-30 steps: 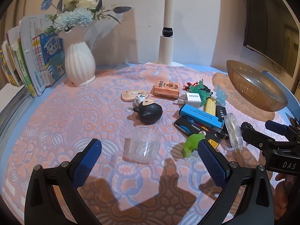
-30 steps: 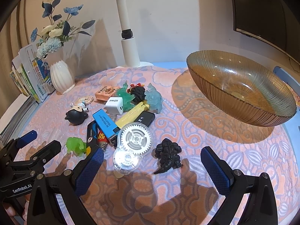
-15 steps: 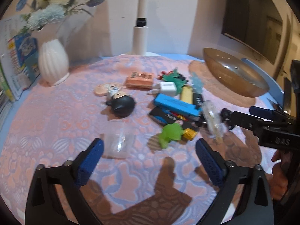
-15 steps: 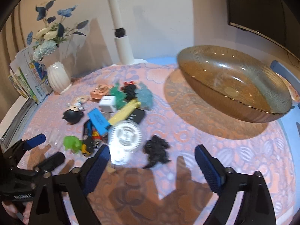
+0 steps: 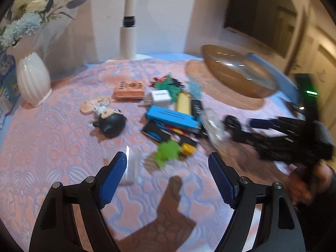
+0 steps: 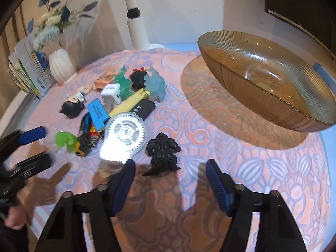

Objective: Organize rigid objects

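Note:
A pile of small rigid objects lies mid-table: a blue box point(image 5: 172, 117), white charger point(image 5: 160, 97), orange box point(image 5: 129, 89), round black figure point(image 5: 111, 124) and green toy point(image 5: 168, 153). My left gripper point(image 5: 168, 163) hovers just short of the green toy, its jaws closing with nothing pressed between them. A clear cup point(image 5: 132, 168) sits blurred by its left finger. My right gripper point(image 6: 170, 168) is closing too, with a black dinosaur figure point(image 6: 162, 149) just ahead of its tips, untouched. A clear gear-wheel dispenser point(image 6: 126, 136) lies to that figure's left.
A wide amber glass bowl point(image 6: 262, 79) stands at the right. At the back are a white vase point(image 5: 33, 82) with flowers, a white lamp post point(image 6: 136, 27) and books point(image 6: 27, 71). The patterned cloth point(image 6: 241, 157) covers the table, and a hand point(image 6: 14, 220) holds the left gripper's handle.
Both pairs of jaws have narrowed. The left view has swung right, putting the green toy ahead and the cup at its left finger. The right gripper has come closer to the black figure.

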Demonstrator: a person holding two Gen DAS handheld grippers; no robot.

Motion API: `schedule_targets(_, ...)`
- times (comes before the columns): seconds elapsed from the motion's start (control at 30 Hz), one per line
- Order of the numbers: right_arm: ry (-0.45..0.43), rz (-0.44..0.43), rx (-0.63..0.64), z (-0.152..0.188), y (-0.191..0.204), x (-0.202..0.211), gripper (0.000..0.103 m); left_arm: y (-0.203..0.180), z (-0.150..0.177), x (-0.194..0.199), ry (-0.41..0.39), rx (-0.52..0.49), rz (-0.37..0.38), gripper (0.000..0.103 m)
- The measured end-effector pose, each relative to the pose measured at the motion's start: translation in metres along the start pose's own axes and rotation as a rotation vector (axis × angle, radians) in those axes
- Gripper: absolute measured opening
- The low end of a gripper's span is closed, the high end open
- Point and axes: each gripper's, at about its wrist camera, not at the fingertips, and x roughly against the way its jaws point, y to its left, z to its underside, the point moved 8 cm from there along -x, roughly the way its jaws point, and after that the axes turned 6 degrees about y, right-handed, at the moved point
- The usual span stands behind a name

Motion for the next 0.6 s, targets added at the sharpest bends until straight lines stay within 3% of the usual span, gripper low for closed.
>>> schedule_targets(0.13,-0.004,-0.006,0.001,-0.003,-0.001,-0.004,0.056,0.009,0.017,0.019,-0.017,-0.003,0.029,0.078)
schedule_targets(0.33,0.001,0.018,0.012,-0.009,0.001,-0.009,0.055,0.042,0.008,0.002,0.017,0.117,-0.041,0.078)
schedule_targets(0.4,0.001,0.039,0.022,-0.011,0.003,-0.011,0.048,0.05,0.006,-0.016,0.07,0.141,-0.099,0.067)
schedule_targets(0.43,-0.002,0.037,0.027,-0.012,0.004,-0.011,0.044,0.052,0.007,-0.024,0.101,0.146,-0.117,0.051)
schedule_targets(0.47,-0.007,0.013,0.036,-0.012,0.007,-0.01,0.033,0.054,0.009,-0.034,0.138,0.156,-0.126,0.039)
schedule_targets(0.53,-0.017,0.009,0.037,-0.012,0.007,-0.009,0.032,0.056,0.008,-0.035,0.114,0.149,-0.174,0.032)
schedule_targets(0.6,-0.027,-0.012,0.021,-0.013,0.005,-0.006,0.032,0.052,0.007,-0.029,0.092,0.145,-0.162,0.032)
